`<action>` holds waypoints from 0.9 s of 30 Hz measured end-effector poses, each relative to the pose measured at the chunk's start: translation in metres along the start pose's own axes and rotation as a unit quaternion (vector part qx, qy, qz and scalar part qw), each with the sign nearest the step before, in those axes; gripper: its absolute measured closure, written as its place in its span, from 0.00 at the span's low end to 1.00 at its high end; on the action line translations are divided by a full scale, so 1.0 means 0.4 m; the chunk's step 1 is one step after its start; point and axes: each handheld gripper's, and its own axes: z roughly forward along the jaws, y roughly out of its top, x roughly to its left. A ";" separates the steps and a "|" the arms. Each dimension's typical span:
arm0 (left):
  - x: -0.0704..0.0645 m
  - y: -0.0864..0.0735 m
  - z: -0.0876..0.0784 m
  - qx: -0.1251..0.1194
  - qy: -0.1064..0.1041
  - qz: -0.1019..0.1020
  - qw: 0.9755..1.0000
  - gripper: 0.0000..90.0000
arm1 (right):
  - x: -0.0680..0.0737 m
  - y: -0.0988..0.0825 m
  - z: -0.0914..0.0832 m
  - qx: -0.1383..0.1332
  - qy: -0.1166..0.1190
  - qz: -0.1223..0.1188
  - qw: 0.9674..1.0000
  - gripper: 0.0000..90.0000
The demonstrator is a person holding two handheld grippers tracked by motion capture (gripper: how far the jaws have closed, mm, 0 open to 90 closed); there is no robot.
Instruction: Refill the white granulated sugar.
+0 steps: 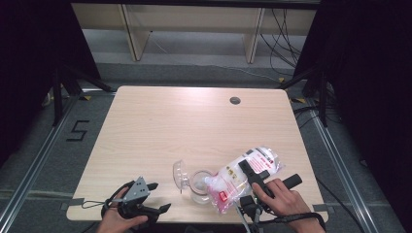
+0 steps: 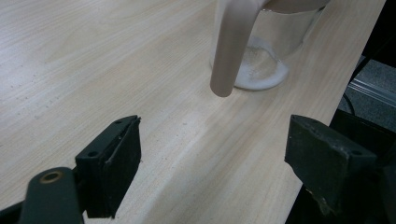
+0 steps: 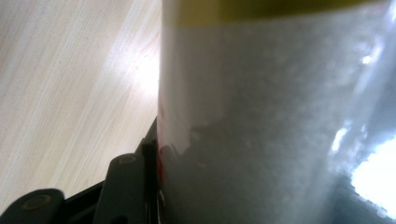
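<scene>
The bag (image 1: 245, 175) is clamped by the right gripper (image 1: 253, 176) and tipped over the jar (image 1: 198, 185), probably for pouring; the left gripper (image 1: 158, 197), beside the jar, is held open.

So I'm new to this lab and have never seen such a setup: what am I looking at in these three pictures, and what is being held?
No robot here: a person holds a hand-held two-jaw gripper in each hand at a wooden table. The high view looks down from above the person's side. The other two pictures come from cameras riding on each gripper, looking along its black jaws.

The left gripper rests near the table's front edge, jaws apart, holding nothing. The right gripper is clamped on a clear plastic bag of white grains, tilted with its lower end over a glass jar. The jar's lid is swung open, and some white grains lie in the jar's bottom. The right gripper view is so close that the bag looks like a blurry white wall.
</scene>
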 end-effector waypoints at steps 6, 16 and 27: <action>-0.001 0.000 0.000 -0.002 0.000 -0.002 1.000 0.20 | -0.004 -0.001 0.001 -0.005 -0.001 -0.005 1.000 0.57; 0.001 0.000 -0.001 0.003 0.001 0.005 1.000 0.20 | 0.001 -0.001 -0.001 0.001 0.001 0.007 1.000 0.57; 0.001 0.000 0.000 0.003 0.002 0.005 1.000 0.20 | -0.004 -0.004 -0.002 0.000 0.001 0.003 1.000 0.58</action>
